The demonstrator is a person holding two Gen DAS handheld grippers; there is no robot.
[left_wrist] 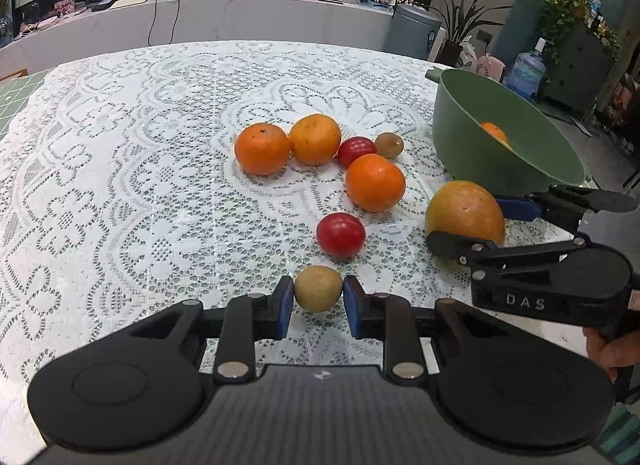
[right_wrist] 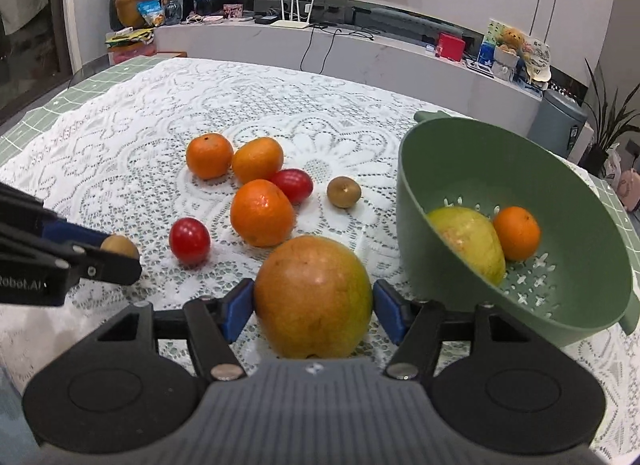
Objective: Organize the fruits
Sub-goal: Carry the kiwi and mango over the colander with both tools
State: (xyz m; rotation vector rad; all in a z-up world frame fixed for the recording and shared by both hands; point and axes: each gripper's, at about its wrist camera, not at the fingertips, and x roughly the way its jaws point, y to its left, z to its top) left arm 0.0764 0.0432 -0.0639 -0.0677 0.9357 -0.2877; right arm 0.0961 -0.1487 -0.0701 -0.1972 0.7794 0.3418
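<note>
My left gripper (left_wrist: 318,303) is shut on a small brown-green fruit (left_wrist: 318,288) resting on the lace cloth; it shows from the side in the right wrist view (right_wrist: 120,246). My right gripper (right_wrist: 314,311) is shut on a large orange-yellow mango (right_wrist: 314,297), also seen in the left wrist view (left_wrist: 464,213). Three oranges (left_wrist: 375,182) (left_wrist: 262,149) (left_wrist: 315,139), two red tomatoes (left_wrist: 341,235) (left_wrist: 355,150) and another small brown fruit (left_wrist: 389,144) lie on the table. The green colander (right_wrist: 440,169) holds a mango (right_wrist: 470,241) and an orange (right_wrist: 516,232).
A white lace cloth (left_wrist: 120,145) covers the table, with green mat at its edges. The colander (left_wrist: 480,153) stands at the table's right edge. A counter with a router, boxes and plants runs behind the table.
</note>
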